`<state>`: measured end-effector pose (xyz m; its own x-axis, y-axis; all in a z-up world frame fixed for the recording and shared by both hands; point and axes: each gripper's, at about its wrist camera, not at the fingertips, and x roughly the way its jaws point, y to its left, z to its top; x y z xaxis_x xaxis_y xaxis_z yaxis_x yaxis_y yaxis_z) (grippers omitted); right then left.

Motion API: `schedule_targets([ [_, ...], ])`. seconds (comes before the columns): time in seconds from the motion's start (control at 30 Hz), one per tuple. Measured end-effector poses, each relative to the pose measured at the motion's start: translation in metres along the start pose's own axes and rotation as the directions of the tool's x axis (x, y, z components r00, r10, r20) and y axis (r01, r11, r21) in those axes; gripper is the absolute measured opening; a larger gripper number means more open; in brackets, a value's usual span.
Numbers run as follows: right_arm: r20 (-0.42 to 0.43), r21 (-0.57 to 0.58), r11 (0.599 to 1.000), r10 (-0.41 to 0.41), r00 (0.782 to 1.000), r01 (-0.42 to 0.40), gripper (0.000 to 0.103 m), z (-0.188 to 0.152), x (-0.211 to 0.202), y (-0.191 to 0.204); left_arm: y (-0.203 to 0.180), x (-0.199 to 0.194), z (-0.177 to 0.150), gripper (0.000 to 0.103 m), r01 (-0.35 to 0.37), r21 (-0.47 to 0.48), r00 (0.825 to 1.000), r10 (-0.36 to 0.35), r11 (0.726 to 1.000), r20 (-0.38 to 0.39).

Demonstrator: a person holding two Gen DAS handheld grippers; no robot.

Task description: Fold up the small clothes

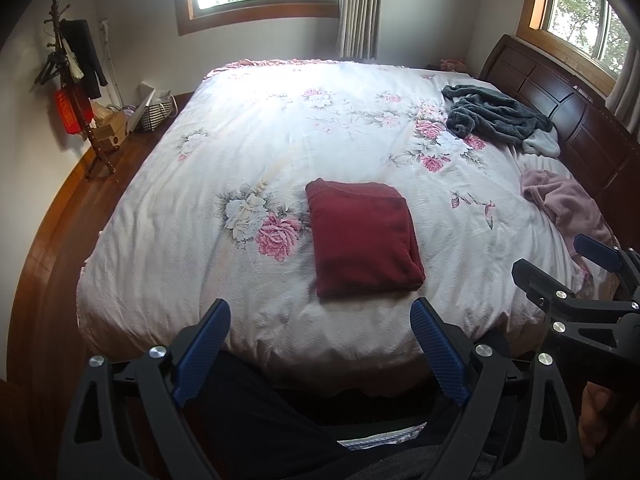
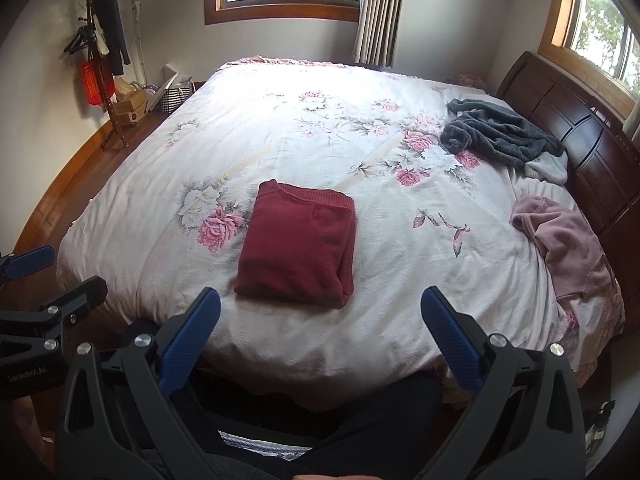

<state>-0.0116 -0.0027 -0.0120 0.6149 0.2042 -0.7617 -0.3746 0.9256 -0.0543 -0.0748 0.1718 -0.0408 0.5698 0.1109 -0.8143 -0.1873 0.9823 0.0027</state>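
A dark red garment (image 1: 362, 238) (image 2: 300, 242) lies folded into a neat rectangle on the floral bedspread (image 1: 280, 128) (image 2: 300, 120), near the bed's front edge. My left gripper (image 1: 320, 320) hangs open just short of that edge, nothing between its blue pads. My right gripper (image 2: 320, 312) is open too, held back from the folded piece, and it shows at the right in the left wrist view (image 1: 560, 264). A crumpled pink garment (image 1: 564, 204) (image 2: 568, 240) and a dark grey fleece garment (image 1: 496, 114) (image 2: 500, 134) lie unfolded at the right side of the bed.
A dark wooden headboard (image 1: 560, 96) (image 2: 580, 132) runs along the right. A coat stand (image 1: 76, 80) (image 2: 100, 52) and boxes (image 1: 108, 128) sit on the wooden floor at the left. A person's dark trousers (image 1: 260, 420) fill the space below the grippers.
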Motion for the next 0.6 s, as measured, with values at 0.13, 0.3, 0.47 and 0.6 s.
schedule_targets([
  [0.13,0.0,-0.001,1.0,0.0,1.0,0.0,0.1,0.0,0.0003,-0.0008,-0.0002,-0.0001,-0.0002,0.092,0.0,0.0,1.0,0.0,1.0,0.0],
  [0.3,0.001,0.002,1.0,0.0,1.0,0.0,0.1,-0.0003,0.0001,0.0002,-0.0001,0.0001,-0.0002,0.092,0.0,0.0,1.0,0.0,1.0,-0.001],
  [0.47,0.001,0.003,1.0,-0.001,1.0,0.001,0.1,-0.0008,-0.0003,-0.0003,-0.001,-0.0002,-0.0004,0.092,0.001,0.0,1.0,-0.001,1.0,-0.002],
  [0.6,0.003,0.005,1.0,-0.003,1.0,0.003,0.1,-0.001,-0.0002,-0.0001,-0.002,-0.0003,0.0004,0.092,0.002,0.006,1.0,-0.002,1.0,0.0],
])
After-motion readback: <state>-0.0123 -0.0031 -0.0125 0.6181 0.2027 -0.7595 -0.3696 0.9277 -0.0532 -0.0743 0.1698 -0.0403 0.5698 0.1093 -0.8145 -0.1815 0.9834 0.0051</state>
